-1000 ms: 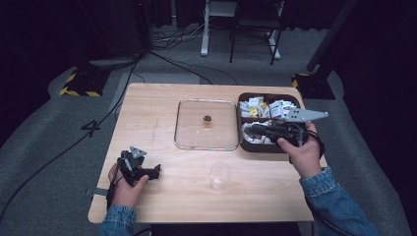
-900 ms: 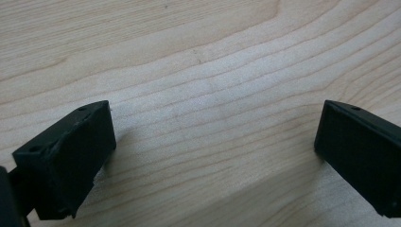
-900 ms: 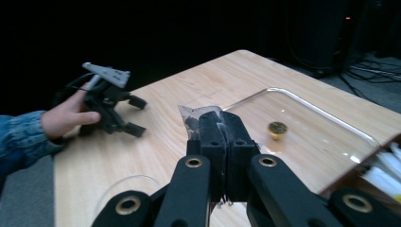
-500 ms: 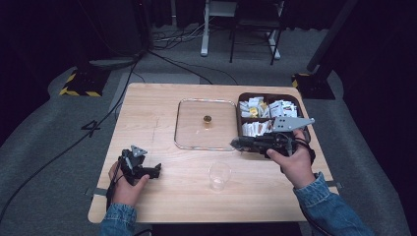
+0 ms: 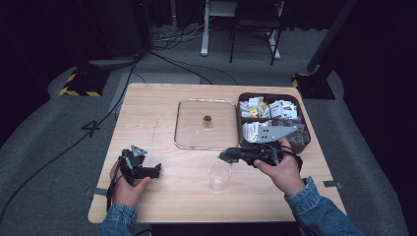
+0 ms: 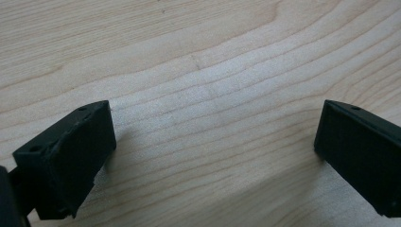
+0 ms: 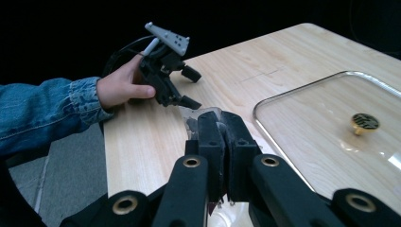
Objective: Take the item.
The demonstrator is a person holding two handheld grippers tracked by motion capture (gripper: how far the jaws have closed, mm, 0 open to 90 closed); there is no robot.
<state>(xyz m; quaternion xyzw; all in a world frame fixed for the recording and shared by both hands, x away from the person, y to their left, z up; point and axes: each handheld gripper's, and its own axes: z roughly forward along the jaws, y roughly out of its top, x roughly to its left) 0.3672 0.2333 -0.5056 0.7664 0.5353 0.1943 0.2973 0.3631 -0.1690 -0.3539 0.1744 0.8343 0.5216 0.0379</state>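
Right gripper [image 5: 227, 156] is poised over the clear plastic cup [image 5: 219, 175], which stands upright on the tabletop [image 5: 162, 113] near its front edge, in front of the glass lid [image 5: 206, 124]. In the right gripper view its jaws are pressed together; something small and pale appears pinched between them, but it cannot be identified. Left gripper [image 5: 156, 170] rests low on the tabletop at the left, jaws spread, nothing between them.

Assessment: the cup is light, thin-walled and easily tipped or crushed; it is best taken by the rim or the upper wall with a gentle squeeze. The box [image 5: 296, 105] of packets sits behind on the right. Open room lies left of the cup; the front edge is close.
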